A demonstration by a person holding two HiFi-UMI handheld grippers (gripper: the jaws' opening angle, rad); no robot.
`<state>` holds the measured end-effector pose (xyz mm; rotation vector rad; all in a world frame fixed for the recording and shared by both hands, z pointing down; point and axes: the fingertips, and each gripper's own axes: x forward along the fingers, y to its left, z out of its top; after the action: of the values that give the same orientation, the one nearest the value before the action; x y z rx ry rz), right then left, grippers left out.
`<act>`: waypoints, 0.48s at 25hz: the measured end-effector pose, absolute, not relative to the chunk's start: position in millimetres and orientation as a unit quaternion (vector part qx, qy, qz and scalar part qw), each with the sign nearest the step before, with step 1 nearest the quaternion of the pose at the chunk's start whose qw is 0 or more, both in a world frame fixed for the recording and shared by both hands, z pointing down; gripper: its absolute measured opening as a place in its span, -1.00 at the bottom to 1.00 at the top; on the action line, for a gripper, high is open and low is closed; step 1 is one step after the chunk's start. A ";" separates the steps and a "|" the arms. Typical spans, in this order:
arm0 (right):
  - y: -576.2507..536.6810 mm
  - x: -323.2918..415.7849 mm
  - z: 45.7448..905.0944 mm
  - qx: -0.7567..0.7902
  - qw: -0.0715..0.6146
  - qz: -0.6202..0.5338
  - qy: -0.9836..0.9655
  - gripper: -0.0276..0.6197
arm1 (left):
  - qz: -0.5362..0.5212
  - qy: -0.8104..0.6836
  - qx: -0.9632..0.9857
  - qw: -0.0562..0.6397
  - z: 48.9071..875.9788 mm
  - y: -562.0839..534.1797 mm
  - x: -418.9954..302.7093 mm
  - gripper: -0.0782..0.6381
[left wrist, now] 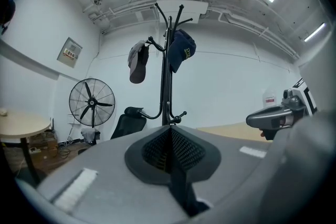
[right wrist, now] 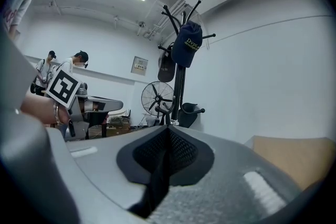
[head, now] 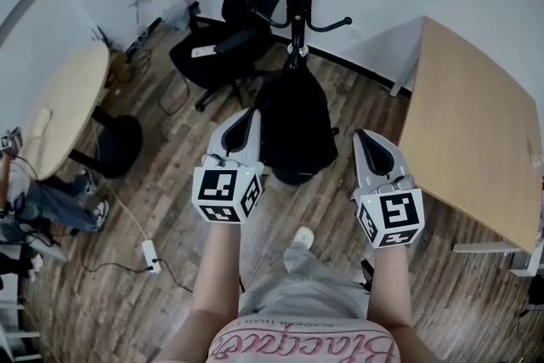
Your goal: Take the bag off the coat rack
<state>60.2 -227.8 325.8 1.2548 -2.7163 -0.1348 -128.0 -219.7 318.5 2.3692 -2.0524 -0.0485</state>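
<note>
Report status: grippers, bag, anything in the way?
Left gripper shut, empty. Right gripper shut, empty. Bag hangs on coat rack, between both grippers, not held. Nothing blocking.

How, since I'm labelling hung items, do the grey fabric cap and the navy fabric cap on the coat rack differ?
The grey cap hangs lower than the navy cap. In the left gripper view the grey cap is left of the black coat rack, the navy cap right. Both hang on its upper hooks.

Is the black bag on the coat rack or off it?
On the rack. In the head view the black bag hangs from the coat rack, its top against the pole.
</note>
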 end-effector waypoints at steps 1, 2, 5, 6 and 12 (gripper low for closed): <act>-236.7 58.2 324.5 0.420 0.073 -0.045 -0.904 -0.91 | -0.014 -0.654 0.756 0.003 317.3 -228.4 -129.6 -0.73; -245.9 56.6 323.5 0.423 0.073 -0.045 -0.902 -0.91 | -0.013 -0.653 0.757 0.003 316.1 -237.1 -131.0 -0.73; -271.3 52.9 321.9 0.432 0.071 -0.041 -0.898 -0.91 | -0.007 -0.647 0.762 0.002 314.4 -260.1 -133.4 -0.73; -277.9 51.2 321.9 0.434 0.070 -0.038 -0.897 -0.91 | -0.004 -0.645 0.764 0.002 314.7 -266.0 -134.4 -0.73; -305.4 46.0 317.8 0.441 0.026 -0.004 -0.897 -0.85 | 0.004 -0.638 0.770 0.008 321.4 -289.6 -140.4 -0.73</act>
<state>46.0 -305.4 317.8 1.3620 -2.7721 -0.0137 -140.4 -289.6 321.4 2.4065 -1.9943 0.0110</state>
